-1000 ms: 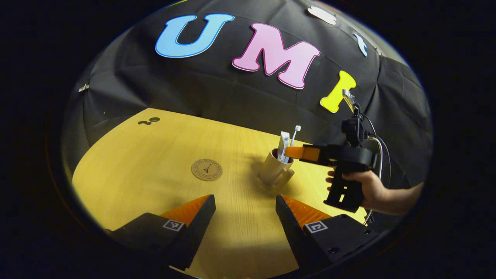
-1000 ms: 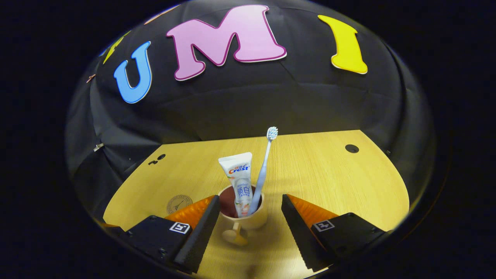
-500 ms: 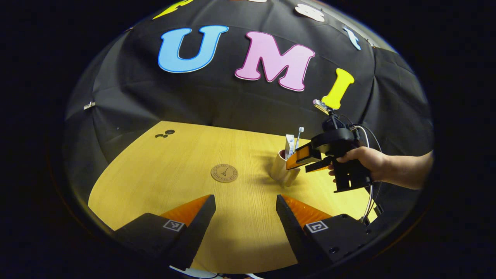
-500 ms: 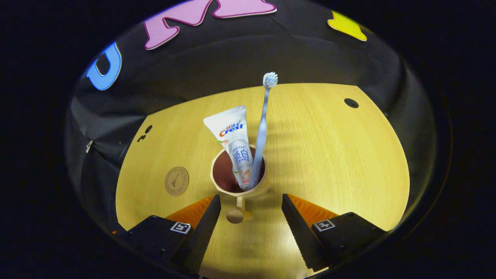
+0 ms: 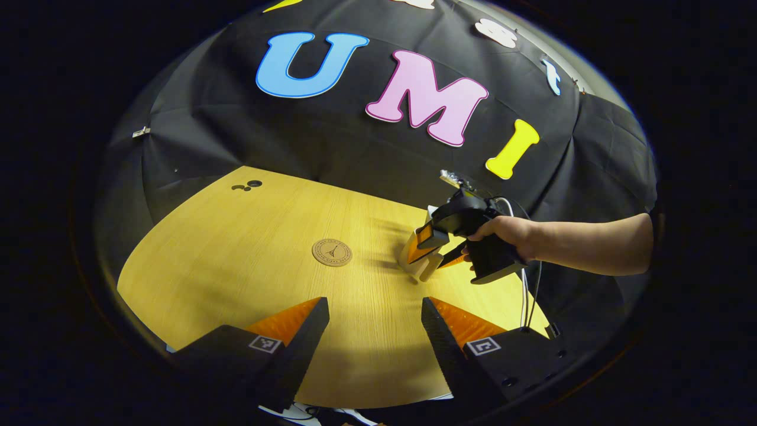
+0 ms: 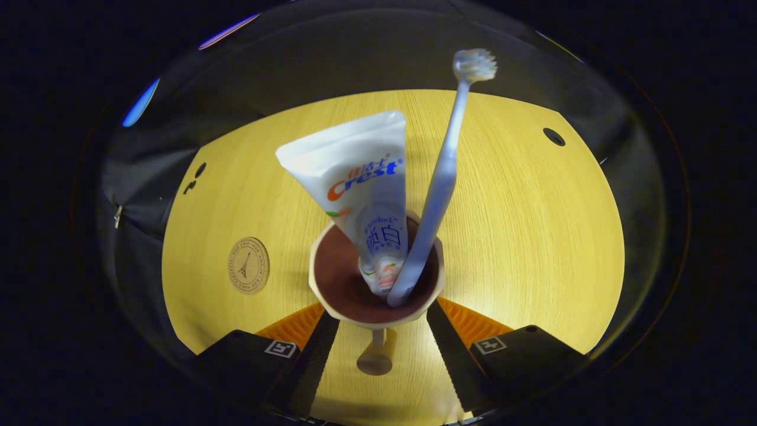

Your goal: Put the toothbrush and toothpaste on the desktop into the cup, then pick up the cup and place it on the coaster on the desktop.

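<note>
Right claw (image 6: 378, 322): we saw its fingers straddling the cup (image 6: 377, 283); grip unclear.
Cup: toothpaste (image 6: 361, 189) and toothbrush (image 6: 440, 177) stood inside.
Coaster (image 6: 248, 265): left of that claw.
Left claw (image 5: 375, 328): we held it wide above the bench (image 5: 236, 248).

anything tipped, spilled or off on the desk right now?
Nothing stands out. The cup stands upright on the desktop, with toothpaste and toothbrush leaning inside. The coaster lies flat, apart.

My left gripper (image 5: 374, 331) hovers with fingers spread wide, while my right gripper (image 6: 378, 343) tilts steeply downward, fingers parted.
</note>
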Motion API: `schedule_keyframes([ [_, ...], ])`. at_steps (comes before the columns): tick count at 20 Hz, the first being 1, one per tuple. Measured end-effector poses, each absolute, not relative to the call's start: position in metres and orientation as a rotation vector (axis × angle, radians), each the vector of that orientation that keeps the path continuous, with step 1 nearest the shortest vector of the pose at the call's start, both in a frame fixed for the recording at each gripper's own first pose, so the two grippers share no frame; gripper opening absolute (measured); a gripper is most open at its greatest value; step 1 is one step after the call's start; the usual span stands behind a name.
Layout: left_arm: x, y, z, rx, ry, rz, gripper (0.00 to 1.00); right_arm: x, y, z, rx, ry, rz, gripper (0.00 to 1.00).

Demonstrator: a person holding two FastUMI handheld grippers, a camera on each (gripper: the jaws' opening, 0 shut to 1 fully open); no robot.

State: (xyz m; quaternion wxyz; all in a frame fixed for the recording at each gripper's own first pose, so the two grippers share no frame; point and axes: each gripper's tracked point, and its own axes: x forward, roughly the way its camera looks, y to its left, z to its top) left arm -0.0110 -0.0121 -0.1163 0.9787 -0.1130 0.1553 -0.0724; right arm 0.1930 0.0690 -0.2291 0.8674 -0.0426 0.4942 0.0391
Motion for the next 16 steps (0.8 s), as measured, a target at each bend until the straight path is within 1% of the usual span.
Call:
schedule_keyframes([
  [2, -0.011, -0.009, -0.118, -0.235, 0.319, -0.144, 0.98, 0.193, 0.063, -0.238, -0.123, 1.078, 0.064, 0.90],
  [3, -0.010, -0.008, -0.122, -0.243, 0.331, -0.151, 0.98, 0.194, 0.066, -0.240, -0.113, 1.090, 0.064, 0.88],
  [4, -0.010, -0.013, -0.123, -0.257, 0.343, -0.178, 0.97, 0.196, 0.068, -0.242, -0.106, 1.093, 0.063, 0.87],
  [5, -0.008, -0.018, -0.120, -0.267, 0.343, -0.203, 0.98, 0.197, 0.069, -0.242, -0.103, 1.098, 0.061, 0.82],
  [7, -0.001, -0.021, -0.114, -0.257, 0.320, -0.215, 0.98, 0.196, 0.068, -0.247, -0.121, 1.117, 0.049, 0.78],
  [9, 0.001, -0.023, -0.115, -0.233, 0.323, -0.220, 0.98, 0.195, 0.067, -0.250, -0.150, 1.137, 0.052, 0.78],
  [10, 0.002, -0.024, -0.116, -0.224, 0.324, -0.223, 0.98, 0.194, 0.067, -0.250, -0.158, 1.142, 0.054, 0.71],
  [11, 0.002, -0.027, -0.118, -0.222, 0.329, -0.229, 0.98, 0.194, 0.067, -0.250, -0.159, 1.150, 0.052, 0.65],
  [12, 0.002, -0.030, -0.119, -0.226, 0.339, -0.242, 0.98, 0.192, 0.066, -0.254, -0.153, 1.162, 0.052, 0.64],
  [13, 0.000, -0.034, -0.121, -0.230, 0.349, -0.258, 0.97, 0.193, 0.066, -0.262, -0.153, 1.172, 0.041, 0.48],
  [14, -0.001, -0.035, -0.121, -0.229, 0.353, -0.264, 0.98, 0.192, 0.067, -0.253, -0.155, 1.172, 0.046, 0.33],
  [15, 0.001, -0.035, -0.122, -0.228, 0.354, -0.265, 0.98, 0.191, 0.069, -0.254, -0.161, 1.177, 0.053, 0.32],
  [16, 0.000, -0.036, -0.122, -0.228, 0.356, -0.266, 0.98, 0.191, 0.070, -0.255, -0.170, 1.174, 0.061, 0.27],
])
